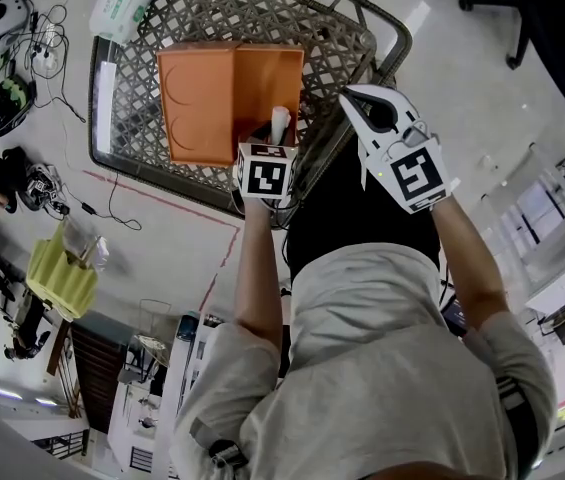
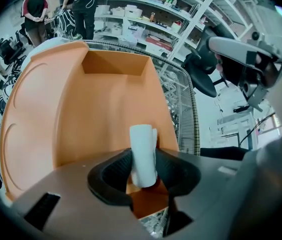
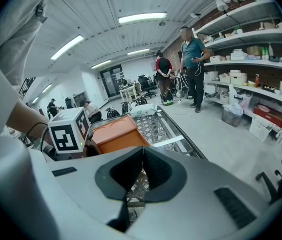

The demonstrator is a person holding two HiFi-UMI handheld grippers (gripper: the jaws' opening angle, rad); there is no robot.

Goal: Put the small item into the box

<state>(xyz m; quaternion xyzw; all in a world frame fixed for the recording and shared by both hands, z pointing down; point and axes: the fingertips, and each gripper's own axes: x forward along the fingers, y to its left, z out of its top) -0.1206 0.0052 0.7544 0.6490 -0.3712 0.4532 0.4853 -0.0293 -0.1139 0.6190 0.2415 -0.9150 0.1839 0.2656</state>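
Observation:
An orange box (image 1: 230, 100) lies open in a wire mesh cart (image 1: 342, 28), its lid folded out to the left. My left gripper (image 1: 267, 158) hovers at the box's near edge, shut on a small white cylinder (image 1: 280, 123). In the left gripper view the white cylinder (image 2: 143, 144) stands upright between the black pads of the left gripper (image 2: 143, 170), over the orange box (image 2: 106, 109). My right gripper (image 1: 362, 106) hangs to the right over the cart's rim. In the right gripper view the right gripper (image 3: 141, 165) has its jaws together and nothing in them, and the box (image 3: 118, 132) lies beyond.
A white packet (image 1: 127, 3) rests on the cart's far left corner. Cables and gear lie on the floor at left, beside a yellow-green object (image 1: 60, 273). An office chair (image 1: 552, 18) stands at the far right. Two people (image 3: 193, 64) stand by shelves (image 3: 250, 49).

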